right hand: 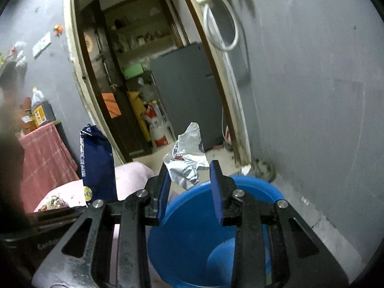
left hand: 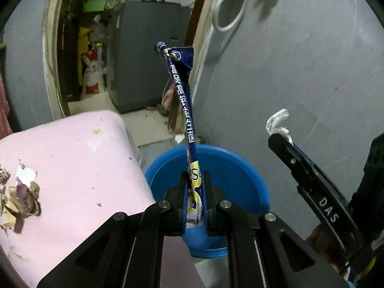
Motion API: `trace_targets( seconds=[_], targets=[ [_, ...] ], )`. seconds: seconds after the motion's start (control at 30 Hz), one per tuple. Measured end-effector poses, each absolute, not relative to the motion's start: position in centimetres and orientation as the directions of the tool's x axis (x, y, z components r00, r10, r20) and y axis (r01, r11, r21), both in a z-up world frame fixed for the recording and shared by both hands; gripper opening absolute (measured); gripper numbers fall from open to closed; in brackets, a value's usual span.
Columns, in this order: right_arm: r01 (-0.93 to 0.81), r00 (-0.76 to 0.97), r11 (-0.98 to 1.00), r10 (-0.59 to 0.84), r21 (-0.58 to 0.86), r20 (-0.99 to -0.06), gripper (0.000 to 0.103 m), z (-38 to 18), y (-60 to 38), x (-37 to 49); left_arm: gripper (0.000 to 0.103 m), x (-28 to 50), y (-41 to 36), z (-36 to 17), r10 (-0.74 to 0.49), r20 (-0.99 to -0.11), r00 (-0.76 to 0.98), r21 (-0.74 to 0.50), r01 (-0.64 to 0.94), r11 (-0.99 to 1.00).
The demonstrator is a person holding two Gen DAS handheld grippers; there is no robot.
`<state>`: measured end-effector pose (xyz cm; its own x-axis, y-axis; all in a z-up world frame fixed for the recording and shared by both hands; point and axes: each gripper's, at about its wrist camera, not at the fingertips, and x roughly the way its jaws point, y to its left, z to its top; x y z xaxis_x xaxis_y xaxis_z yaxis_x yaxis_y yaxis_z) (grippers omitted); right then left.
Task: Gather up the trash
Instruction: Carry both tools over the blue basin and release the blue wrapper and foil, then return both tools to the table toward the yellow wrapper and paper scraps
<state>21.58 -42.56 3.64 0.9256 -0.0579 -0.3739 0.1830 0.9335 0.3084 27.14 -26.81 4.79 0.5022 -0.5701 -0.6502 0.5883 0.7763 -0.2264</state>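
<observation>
Blue plastic bucket (left hand: pixel 240 168), just one, sits on the floor beside the pink surface (left hand: pixel 72 148). Above it, two hand-held grippers, one piece of trash each. The left hand-held gripper (left hand: pixel 195 192) is clamped tight on a long navy foil wrapper (left hand: pixel 182 96) that stands up over the bucket. The right hand-held gripper (right hand: pixel 189 187) holds its blue pads (right hand: pixel 217 199) partly apart, a crumpled white wrapper (right hand: pixel 186 160) caught at its left fingertip over the rim. One heap of scraps (left hand: pixel 19 192) lies on the pink surface.

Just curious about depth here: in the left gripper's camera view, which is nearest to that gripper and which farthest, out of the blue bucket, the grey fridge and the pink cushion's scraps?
1. Blue bucket, directly below the left gripper.
2. Scraps, on the pink cushion at left.
3. Grey fridge, beyond the doorway.
</observation>
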Motion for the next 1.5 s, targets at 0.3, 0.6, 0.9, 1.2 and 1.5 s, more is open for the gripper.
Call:
trace_targets(
  seconds=[0.3, 0.6, 0.9, 1.2, 1.5],
  targets=[
    [0.205, 0.887, 0.916, -0.025, 0.345, -0.461, 0.034, 1.7, -44.4, 23.2, 0.02, 28.5, -27.9, 1.4, -0.521, -0.728, 0.446, -0.223, 0.564, 0.795],
    [0.216, 0.871, 0.909, -0.014, 0.358, -0.491, 0.043, 1.2, -45.1, 23.4, 0.053, 27.8, -25.3, 2.4, -0.524, -0.694, 0.494, -0.263, 0.503, 0.823],
    [0.17, 0.912, 0.917, -0.009, 0.359, -0.41, 0.075, 2.6, -43.7, 22.5, 0.068, 27.6, -20.3, 6.1, -0.511, -0.61, 0.606, -0.289, 0.431, 0.855],
    [0.072, 0.977, 0.951, -0.006, 0.301, -0.214, 0.103, 5.7, -39.6, 19.9, 0.1, 25.2, -14.0, 9.9, -0.411, -0.434, 0.802, -0.269, 0.32, 0.908],
    [0.001, 0.998, 0.963, 0.014, 0.269, -0.054, 0.103, 7.9, -36.8, 17.4, 0.101, 20.8, -9.4, 11.2, -0.23, -0.294, 0.928, -0.178, 0.183, 0.967]
  ],
)
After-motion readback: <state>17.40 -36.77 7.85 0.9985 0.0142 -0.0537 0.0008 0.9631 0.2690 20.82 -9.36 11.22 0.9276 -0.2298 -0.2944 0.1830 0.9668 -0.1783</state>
